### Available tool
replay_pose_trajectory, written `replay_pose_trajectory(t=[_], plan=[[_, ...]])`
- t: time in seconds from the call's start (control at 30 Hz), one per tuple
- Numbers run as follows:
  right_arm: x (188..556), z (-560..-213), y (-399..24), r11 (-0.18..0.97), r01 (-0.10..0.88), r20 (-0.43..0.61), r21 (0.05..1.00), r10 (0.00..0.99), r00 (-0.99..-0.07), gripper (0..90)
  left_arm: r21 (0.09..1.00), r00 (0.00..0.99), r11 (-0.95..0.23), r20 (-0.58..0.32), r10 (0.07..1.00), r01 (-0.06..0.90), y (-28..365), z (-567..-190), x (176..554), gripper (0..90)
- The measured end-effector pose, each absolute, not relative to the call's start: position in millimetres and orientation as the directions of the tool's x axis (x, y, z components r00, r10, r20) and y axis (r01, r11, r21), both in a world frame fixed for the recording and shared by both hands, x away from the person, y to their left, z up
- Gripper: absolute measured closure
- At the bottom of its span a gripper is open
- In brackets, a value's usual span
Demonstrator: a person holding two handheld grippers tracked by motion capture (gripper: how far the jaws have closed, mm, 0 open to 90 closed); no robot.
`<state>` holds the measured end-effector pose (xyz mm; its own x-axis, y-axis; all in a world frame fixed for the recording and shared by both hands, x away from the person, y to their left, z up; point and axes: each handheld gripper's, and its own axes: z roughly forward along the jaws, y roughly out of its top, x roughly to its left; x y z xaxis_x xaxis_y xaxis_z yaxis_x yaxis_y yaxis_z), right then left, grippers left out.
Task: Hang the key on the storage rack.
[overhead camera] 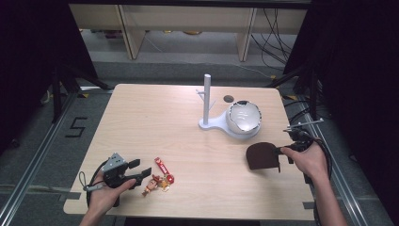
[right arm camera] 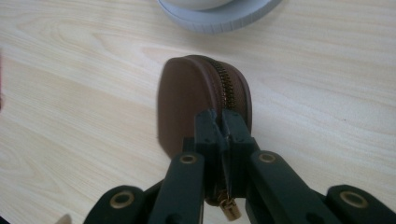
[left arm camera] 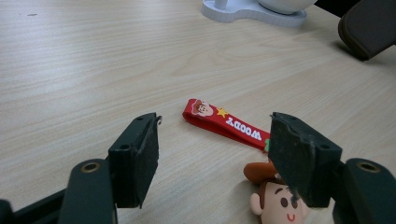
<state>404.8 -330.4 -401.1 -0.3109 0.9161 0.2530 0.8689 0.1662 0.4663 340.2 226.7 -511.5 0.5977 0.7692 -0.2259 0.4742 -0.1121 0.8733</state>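
Observation:
My right gripper is shut on the zipper edge of a brown pouch at the table's right front. In the right gripper view the jaws pinch the pouch along its brass zip, and the pouch seems lifted slightly off the wood. My left gripper stands open at the left front with nothing between its jaws. Just ahead of it lies a keychain with a red strap and a small cowboy figure; the figure's head lies beside the right-hand pad.
A white stand with an upright pole and a white rounded object on its base sit at the table's back right. A small dark hole lies behind them. The wooden tabletop ends close in front of both hands.

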Motion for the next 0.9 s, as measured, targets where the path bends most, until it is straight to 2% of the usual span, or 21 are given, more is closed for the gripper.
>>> replay_pose_trajectory(t=[0.03, 0.07, 0.1, 0.13, 0.23, 0.27, 0.3, 0.33, 0.4, 0.43, 0.47, 0.53, 0.57, 0.7, 0.73, 0.77, 0.83, 0.9], plan=[[402.8, -398.5, -327.1, 0.133, 0.885, 0.276, 0.445, 0.92, -0.278, 87.3, 0.873, 0.597, -0.111, -0.227, 0.77, 0.475, 226.9, -511.4, 340.1, 32.6], [403.2, -399.3, -328.9, 0.171, 0.861, 0.234, 0.48, 0.92, -0.313, 87.4, 0.874, 0.596, -0.107, -0.228, 0.77, 0.474, 226.7, -511.5, 340.1, 32.6], [401.0, -396.4, -326.4, 0.146, 0.877, 0.25, 0.458, 0.926, -0.285, 87.4, 0.873, 0.593, -0.108, -0.227, 0.772, 0.475, 227.0, -511.4, 339.8, 32.6], [403.2, -396.5, -330.1, 0.197, 0.848, 0.205, 0.492, 0.92, -0.333, 87.5, 0.873, 0.593, -0.108, -0.227, 0.773, 0.475, 227.1, -511.5, 339.8, 32.6], [399.1, -390.6, -325.6, 0.155, 0.858, 0.234, 0.489, 0.925, -0.3, 87.5, 0.873, 0.589, -0.109, -0.224, 0.776, 0.476, 227.5, -511.4, 339.5, 32.6], [400.6, -390.5, -328.9, 0.199, 0.829, 0.194, 0.522, 0.919, -0.343, 87.6, 0.873, 0.59, -0.109, -0.225, 0.775, 0.476, 227.5, -511.4, 339.4, 32.6], [398.4, -387.3, -324.6, 0.144, 0.853, 0.229, 0.501, 0.929, -0.292, 87.6, 0.873, 0.589, -0.109, -0.224, 0.776, 0.475, 227.6, -511.3, 339.4, 32.6], [399.1, -386.3, -327.4, 0.194, 0.831, 0.196, 0.521, 0.921, -0.338, 87.5, 0.873, 0.59, -0.11, -0.222, 0.776, 0.474, 227.7, -511.3, 339.4, 32.6], [398.2, -383.2, -327.6, 0.205, 0.82, 0.194, 0.534, 0.914, -0.355, 87.5, 0.873, 0.587, -0.11, -0.222, 0.779, 0.476, 227.6, -510.9, 338.9, 32.6], [395.0, -378.4, -321.8, 0.14, 0.851, 0.237, 0.506, 0.926, -0.293, 87.5, 0.874, 0.588, -0.11, -0.221, 0.778, 0.474, 227.7, -511.1, 339.1, 32.6], [397.2, -379.1, -325.7, 0.187, 0.82, 0.192, 0.542, 0.922, -0.337, 87.5, 0.875, 0.59, -0.11, -0.22, 0.777, 0.471, 227.9, -511.2, 339.3, 32.6], [396.3, -376.8, -327.1, 0.218, 0.805, 0.179, 0.552, 0.912, -0.37, 87.5, 0.877, 0.594, -0.108, -0.222, 0.773, 0.468, 228.3, -511.5, 339.8, 32.6], [395.6, -373.9, -324.5, 0.181, 0.817, 0.205, 0.547, 0.918, -0.341, 87.5, 0.877, 0.593, -0.108, -0.221, 0.774, 0.468, 228.4, -511.5, 339.8, 32.6], [394.9, -370.0, -325.9, 0.208, 0.801, 0.167, 0.561, 0.92, -0.355, 87.5, 0.873, 0.585, -0.113, -0.216, 0.782, 0.474, 228.4, -510.8, 338.8, 32.6], [394.7, -367.8, -325.2, 0.193, 0.811, 0.187, 0.552, 0.919, -0.346, 87.4, 0.875, 0.588, -0.11, -0.219, 0.778, 0.471, 228.3, -511.3, 339.1, 32.6], [395.0, -367.9, -326.7, 0.223, 0.802, 0.161, 0.554, 0.916, -0.366, 87.4, 0.874, 0.587, -0.109, -0.221, 0.779, 0.473, 228.2, -511.5, 339.0, 32.6], [393.5, -363.9, -324.2, 0.196, 0.81, 0.201, 0.552, 0.912, -0.357, 87.4, 0.873, 0.588, -0.111, -0.221, 0.778, 0.474, 228.1, -511.9, 339.0, 32.6], [393.7, -362.8, -324.6, 0.216, 0.796, 0.173, 0.566, 0.913, -0.37, 87.4, 0.875, 0.594, -0.111, -0.222, 0.773, 0.471, 228.1, -512.5, 339.6, 32.5]])
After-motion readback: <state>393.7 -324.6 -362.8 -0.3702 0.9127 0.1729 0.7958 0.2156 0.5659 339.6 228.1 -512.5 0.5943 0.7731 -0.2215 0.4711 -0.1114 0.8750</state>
